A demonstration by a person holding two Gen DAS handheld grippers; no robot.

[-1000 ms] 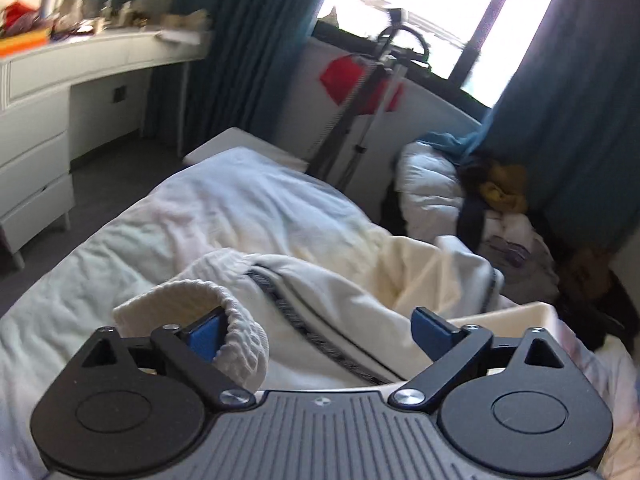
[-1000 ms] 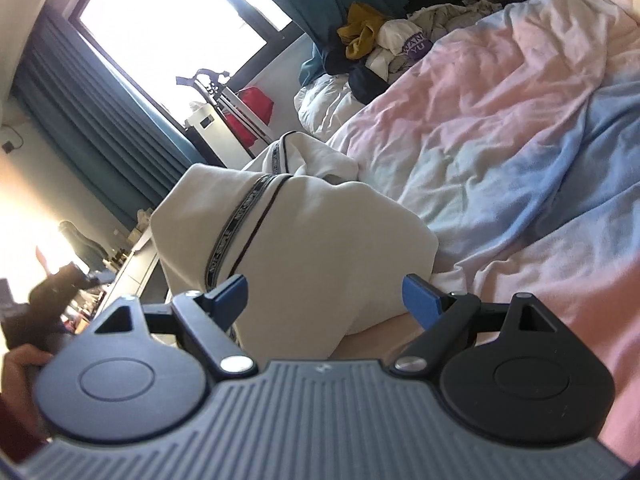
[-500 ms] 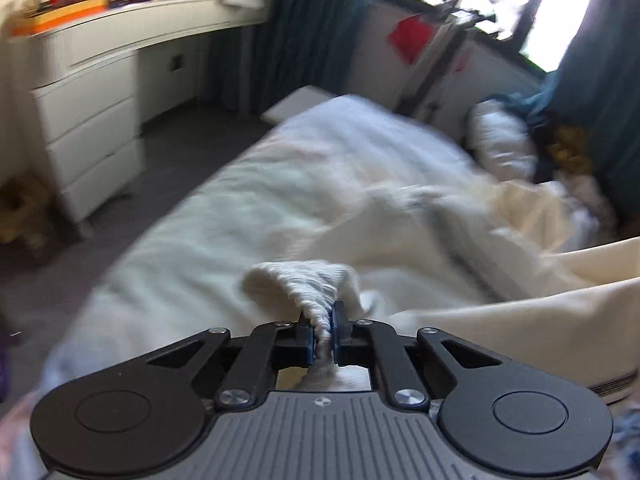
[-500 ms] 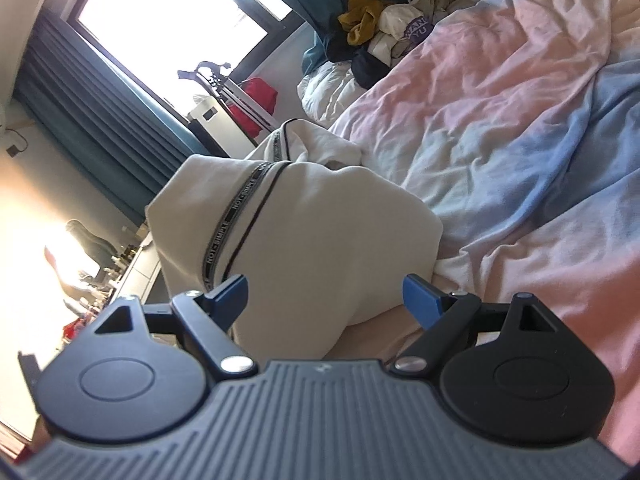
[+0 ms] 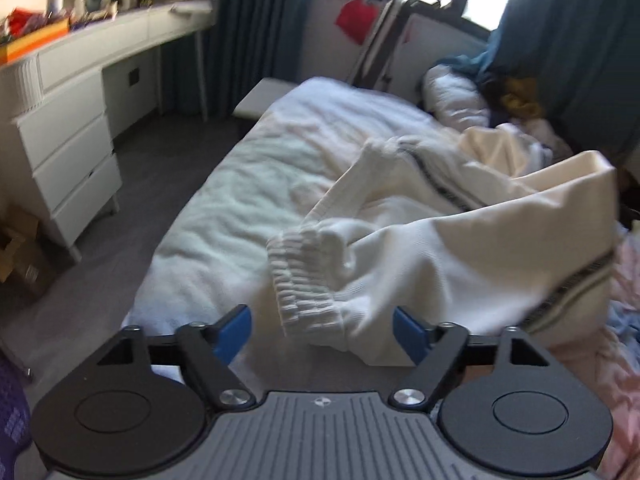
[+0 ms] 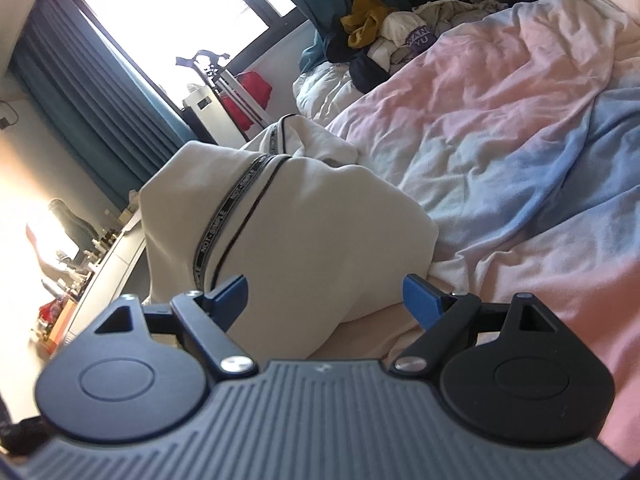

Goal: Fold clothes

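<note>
Cream garment with a ribbed cuff lies on the bed, both hand-held grippers spread apart over it.

The left hand-held gripper [image 5: 322, 334] is opening, its blue pads [image 5: 232, 332] wide apart; the ribbed cuff [image 5: 306, 280] of the cream knitted garment with a black lettered stripe [image 5: 460, 248] sits between them, and no pad seems to press it, though blur hampers the view. The right hand-held gripper [image 6: 324, 300] also stands wide, holding nothing, just above the garment's folded bulk [image 6: 304, 232], which rests on the pink-and-blue bedcover [image 6: 520, 128] of the bed.
</note>
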